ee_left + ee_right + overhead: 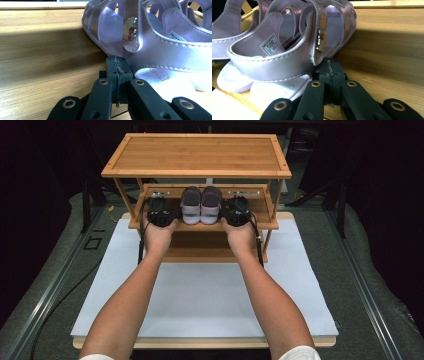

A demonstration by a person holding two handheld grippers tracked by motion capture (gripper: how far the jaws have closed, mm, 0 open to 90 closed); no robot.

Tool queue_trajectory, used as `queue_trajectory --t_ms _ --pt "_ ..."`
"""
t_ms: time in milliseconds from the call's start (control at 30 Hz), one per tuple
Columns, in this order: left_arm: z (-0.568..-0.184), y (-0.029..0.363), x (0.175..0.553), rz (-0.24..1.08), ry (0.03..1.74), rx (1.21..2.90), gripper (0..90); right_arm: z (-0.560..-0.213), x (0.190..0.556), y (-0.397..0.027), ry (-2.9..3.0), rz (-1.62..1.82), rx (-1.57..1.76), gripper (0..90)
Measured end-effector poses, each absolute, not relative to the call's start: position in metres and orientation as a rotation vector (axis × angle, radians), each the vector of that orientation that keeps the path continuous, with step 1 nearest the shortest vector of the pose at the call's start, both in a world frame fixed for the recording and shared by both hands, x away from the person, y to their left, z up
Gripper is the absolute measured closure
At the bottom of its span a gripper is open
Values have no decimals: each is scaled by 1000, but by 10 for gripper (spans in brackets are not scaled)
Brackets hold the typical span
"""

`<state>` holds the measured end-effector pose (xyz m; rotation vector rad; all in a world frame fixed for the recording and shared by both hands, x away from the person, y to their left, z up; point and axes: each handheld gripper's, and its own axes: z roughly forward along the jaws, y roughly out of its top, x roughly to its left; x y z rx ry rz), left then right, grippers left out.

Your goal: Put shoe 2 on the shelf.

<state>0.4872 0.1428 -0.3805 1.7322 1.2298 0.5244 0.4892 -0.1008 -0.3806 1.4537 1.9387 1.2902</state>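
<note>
A small white label inside the heel strap of the right sandal [287, 50] reads "HELLO KITTY", and the same words show in part on the label of the left sandal [155, 42]; a faint cat-face print sits on its insole and a small cat-face charm on its buckle strap. The pair stands side by side on the middle shelf of a wooden shoe rack [197, 155], which rests on a white board [210, 290]. Each sandal's long axis runs front to back, heels at the shelf's near edge, toes pointing away from the person. Both forearms reach straight forward from the bottom of the high view, hands level at the shelf edge. The left gripper [117, 67] has its jaws closed together, empty, tips just beside the left sandal's outer side. The right gripper [331, 70] mirrors it, jaws closed on nothing, beside the right sandal
</note>
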Motion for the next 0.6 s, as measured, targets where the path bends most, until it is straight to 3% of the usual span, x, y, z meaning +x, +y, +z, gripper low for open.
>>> queue_trajectory --t_ms 600 --pt "-374 155 482 521 1229 1698 857 -379 487 -109 1923 1275 1417 847"
